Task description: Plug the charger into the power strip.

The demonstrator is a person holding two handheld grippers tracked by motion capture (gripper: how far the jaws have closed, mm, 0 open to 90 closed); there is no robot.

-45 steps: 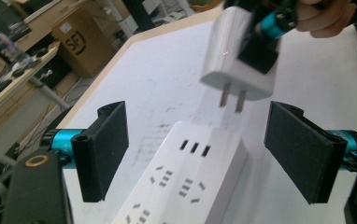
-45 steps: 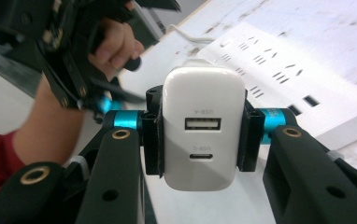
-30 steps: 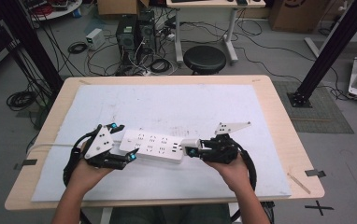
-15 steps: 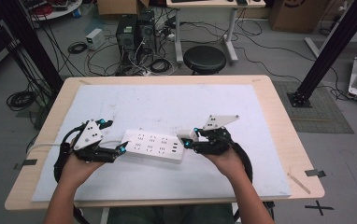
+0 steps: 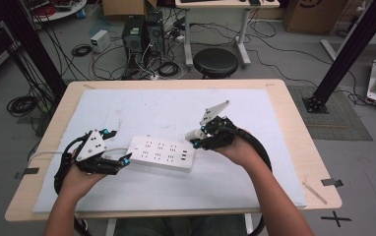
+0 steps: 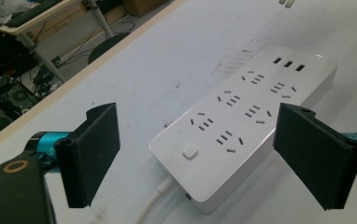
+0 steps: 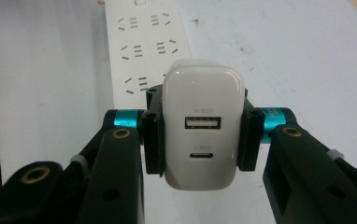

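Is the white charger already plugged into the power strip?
No, the right gripper holds the white charger between its jaws, apart from the power strip, whose sockets are free.

Evenly, softly lit from overhead; faint shadows, mild glare on the glossy white plastic charger; slightly soft focus throughout.

A white USB charger sits clamped between the pads of the right hand-held gripper, lifted clear of the counter above the right end of the power strip. Its rounded rear face shows two ports, one above the other. The power strip is a long white block lying flat, with two rows of sockets, three small USB slots at one end and a square button at the cord end.
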